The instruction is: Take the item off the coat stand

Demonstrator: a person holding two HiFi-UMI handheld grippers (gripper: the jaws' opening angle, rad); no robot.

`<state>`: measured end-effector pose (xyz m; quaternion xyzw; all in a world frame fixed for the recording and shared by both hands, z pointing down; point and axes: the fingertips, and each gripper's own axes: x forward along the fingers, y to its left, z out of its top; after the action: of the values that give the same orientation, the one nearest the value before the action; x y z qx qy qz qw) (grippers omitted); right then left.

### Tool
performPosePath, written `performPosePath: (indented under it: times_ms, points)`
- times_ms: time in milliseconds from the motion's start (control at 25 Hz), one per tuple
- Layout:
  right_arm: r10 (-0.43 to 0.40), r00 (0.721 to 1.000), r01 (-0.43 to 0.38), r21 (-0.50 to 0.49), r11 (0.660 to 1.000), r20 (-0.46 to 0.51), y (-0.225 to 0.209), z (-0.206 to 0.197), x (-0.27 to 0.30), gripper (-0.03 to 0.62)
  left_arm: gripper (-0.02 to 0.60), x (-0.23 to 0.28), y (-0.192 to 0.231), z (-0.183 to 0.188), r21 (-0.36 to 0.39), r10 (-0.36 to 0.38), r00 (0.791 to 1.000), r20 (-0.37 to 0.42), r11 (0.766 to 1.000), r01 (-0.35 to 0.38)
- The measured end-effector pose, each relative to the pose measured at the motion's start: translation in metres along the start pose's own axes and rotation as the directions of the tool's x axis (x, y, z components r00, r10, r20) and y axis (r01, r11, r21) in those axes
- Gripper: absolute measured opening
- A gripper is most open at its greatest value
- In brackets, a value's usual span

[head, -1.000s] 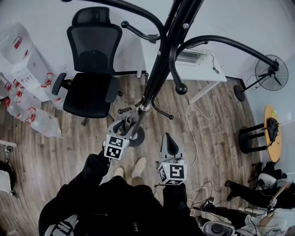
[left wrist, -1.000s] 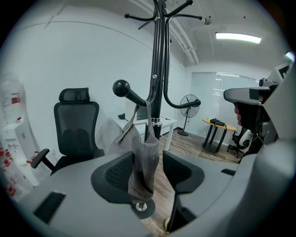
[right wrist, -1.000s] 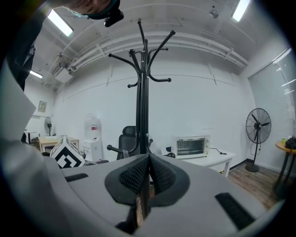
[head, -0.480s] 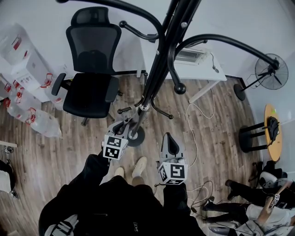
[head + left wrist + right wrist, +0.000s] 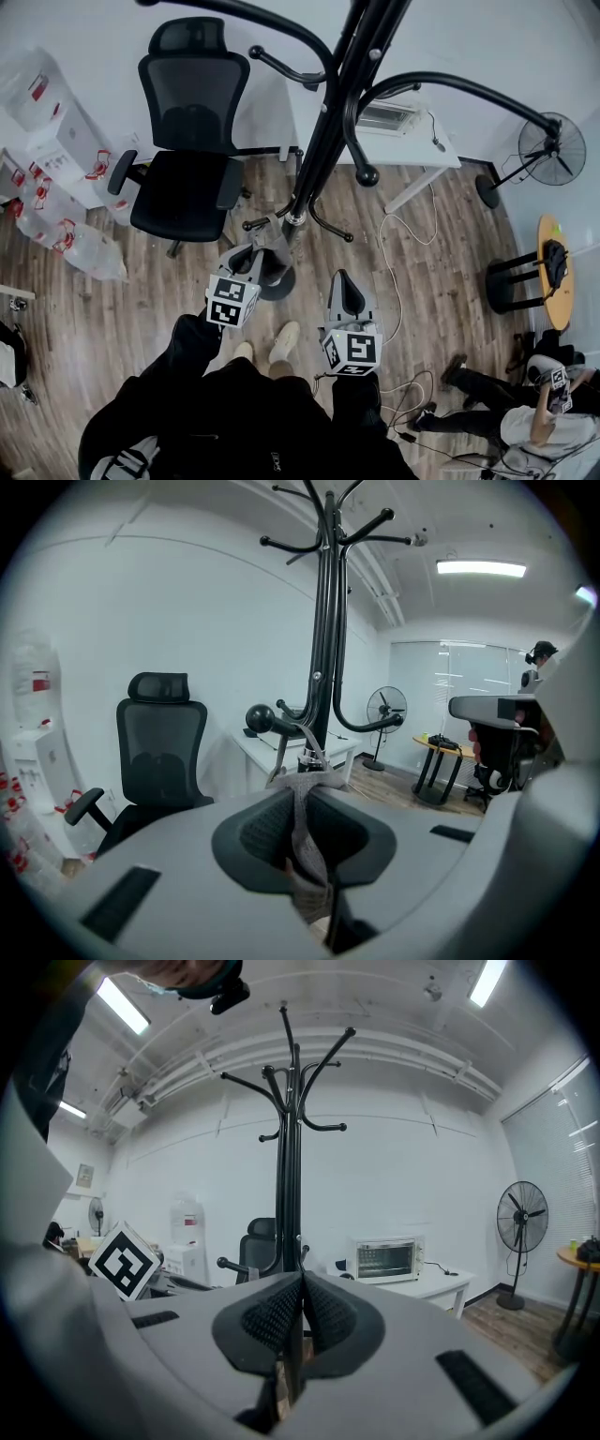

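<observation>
Black jacket (image 5: pixel 244 412), black sleeves (image 5: pixel 192 349) — grey left gripper (image 5: pixel 270 246), right gripper (image 5: pixel 343 281), black-white marker cubes (image 5: pixel 232 302) — pale shoes (image 5: pixel 282 339).

The floor (image 5: pixel 441 272) is brown wood and the walls (image 5: pixel 487 37) are white. A black office chair (image 5: pixel 187 141) stands by the wall. A white table (image 5: pixel 412 148) beside it holds a small oven (image 5: pixel 387 114) at its back edge. A fan (image 5: pixel 551 148) stands further right. A long ceiling light (image 5: pixel 480 568) is on.

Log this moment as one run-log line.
left gripper: jaws just closing on grey strap | strap: over coat stand hook | right gripper: shut, empty
</observation>
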<state>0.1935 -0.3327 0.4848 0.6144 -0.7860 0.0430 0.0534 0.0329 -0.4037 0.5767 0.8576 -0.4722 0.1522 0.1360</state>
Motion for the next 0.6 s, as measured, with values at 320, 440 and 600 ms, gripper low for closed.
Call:
performPosePath:
  times_ms: [320,440,600]
  points:
    - [-0.001,1.000,0.001,0.000,1.000,0.016,0.004,0.007,-0.007,0.017,0.055,-0.017,0.000,0.023,0.010,0.015,0.999,0.049,1.000,-0.015]
    - [-0.003,1.000,0.003,-0.001,1.000,0.021,0.005,0.009,-0.010,0.017,0.055,-0.024,0.002,0.030,0.011,0.023,0.998,0.063,1.000,-0.024]
    - [0.001,1.000,-0.001,-0.002,1.000,0.031,0.009,0.012,-0.013,0.017,0.055,-0.032,0.005,0.036,0.011,0.032,0.996,0.079,0.999,-0.033]
